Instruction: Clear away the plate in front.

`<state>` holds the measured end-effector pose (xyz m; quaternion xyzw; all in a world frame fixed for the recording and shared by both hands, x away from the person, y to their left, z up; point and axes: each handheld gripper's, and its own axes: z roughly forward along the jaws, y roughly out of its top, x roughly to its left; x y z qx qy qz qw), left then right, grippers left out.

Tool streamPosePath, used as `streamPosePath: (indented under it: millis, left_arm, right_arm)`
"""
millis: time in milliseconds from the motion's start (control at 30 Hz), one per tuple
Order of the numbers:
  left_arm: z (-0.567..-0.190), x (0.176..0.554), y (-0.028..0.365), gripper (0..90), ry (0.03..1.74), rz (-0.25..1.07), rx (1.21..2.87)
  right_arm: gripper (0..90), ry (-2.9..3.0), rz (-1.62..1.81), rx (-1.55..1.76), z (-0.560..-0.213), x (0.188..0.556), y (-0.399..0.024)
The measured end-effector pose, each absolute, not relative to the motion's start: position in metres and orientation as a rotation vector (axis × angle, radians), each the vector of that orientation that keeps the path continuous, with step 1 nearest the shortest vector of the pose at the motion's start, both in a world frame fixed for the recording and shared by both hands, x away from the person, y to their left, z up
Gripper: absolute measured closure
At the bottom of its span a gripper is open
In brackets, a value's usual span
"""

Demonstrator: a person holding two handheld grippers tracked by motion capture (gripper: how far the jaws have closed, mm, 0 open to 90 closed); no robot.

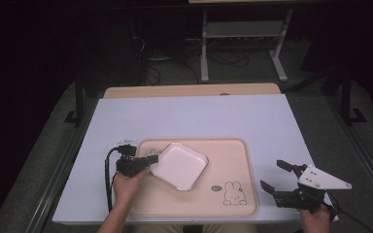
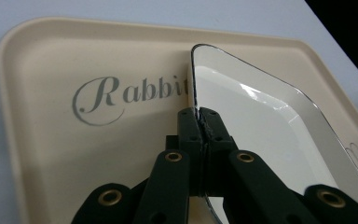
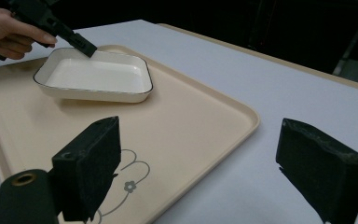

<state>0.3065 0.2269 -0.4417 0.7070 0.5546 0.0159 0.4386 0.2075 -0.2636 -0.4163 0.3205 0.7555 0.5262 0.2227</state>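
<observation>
A white rectangular dish (image 1: 179,165) with a dark rim sits on the left part of a beige rabbit-print tray (image 1: 233,160). My left gripper (image 1: 148,164) is shut on the dish's near-left rim; in the left gripper view its jaws pinch the thin rim (image 2: 200,114) of the dish (image 2: 261,121), which looks slightly tilted. The right gripper view shows the dish (image 3: 98,77) with the left gripper (image 3: 85,46) clamped on its rim. My right gripper (image 1: 277,175) stands open to the right of the tray, above the table, nothing between its fingers (image 3: 91,163).
The tray (image 3: 205,112) lies on a pale blue table cover (image 1: 199,116). A wooden table edge (image 1: 189,90) runs along the far side. Beyond it are a dark floor, cables and a metal stand (image 1: 243,39).
</observation>
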Motion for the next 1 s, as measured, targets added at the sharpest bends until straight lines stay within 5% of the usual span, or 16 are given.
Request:
streamPosePath:
  millis: [433, 633, 1000]
  left_arm:
    - [-0.446, 0.285, 0.211, 86.4, 1.452, 0.188, 1.857]
    - [-0.446, 0.280, 0.208, 82.5, 1.456, 0.117, 1.833]
    - [-0.440, 0.268, 0.199, 74.0, 1.391, 0.203, 1.967]
  right_arm:
    - [13.0, 2.085, 1.454, 0.875, -0.415, 0.206, -0.263]
    - [13.0, 2.087, 1.449, 0.877, -0.415, 0.206, -0.262]
    - [13.0, 2.090, 1.443, 0.874, -0.416, 0.206, -0.261]
